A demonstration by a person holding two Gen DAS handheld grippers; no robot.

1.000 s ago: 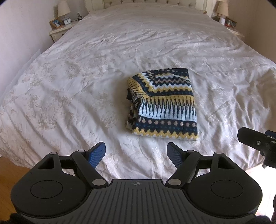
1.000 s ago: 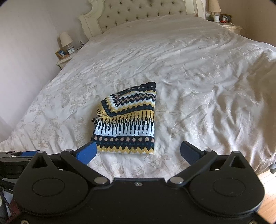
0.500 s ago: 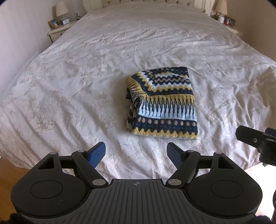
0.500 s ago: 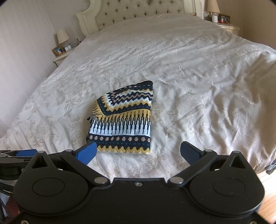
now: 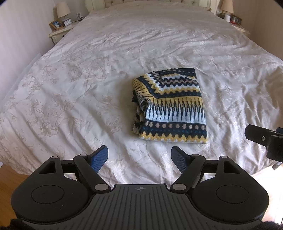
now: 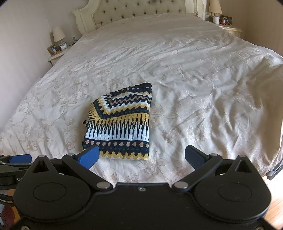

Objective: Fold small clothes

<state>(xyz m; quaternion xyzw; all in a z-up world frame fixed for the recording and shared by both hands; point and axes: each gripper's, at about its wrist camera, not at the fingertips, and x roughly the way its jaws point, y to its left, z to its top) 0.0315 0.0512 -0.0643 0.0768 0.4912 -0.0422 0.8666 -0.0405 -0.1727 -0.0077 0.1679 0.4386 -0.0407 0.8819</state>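
Folded patterned sweater (image 5: 170,106) lying on the bed (image 5: 88,74), left claw (image 5: 139,157) and right claw (image 6: 141,156) both hovering open and empty short of the sweater, tufted headboard (image 6: 134,12) showing fully only in the right view

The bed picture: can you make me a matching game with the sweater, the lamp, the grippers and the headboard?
Things:
1. sweater
2. lamp
3. left gripper
4. headboard

Clues:
A. buttoned and cream
B. folded on the bedspread
C. open, holding nothing
D. standing on a nightstand

Pairs: 1-B, 2-D, 3-C, 4-A. The right gripper is open too.
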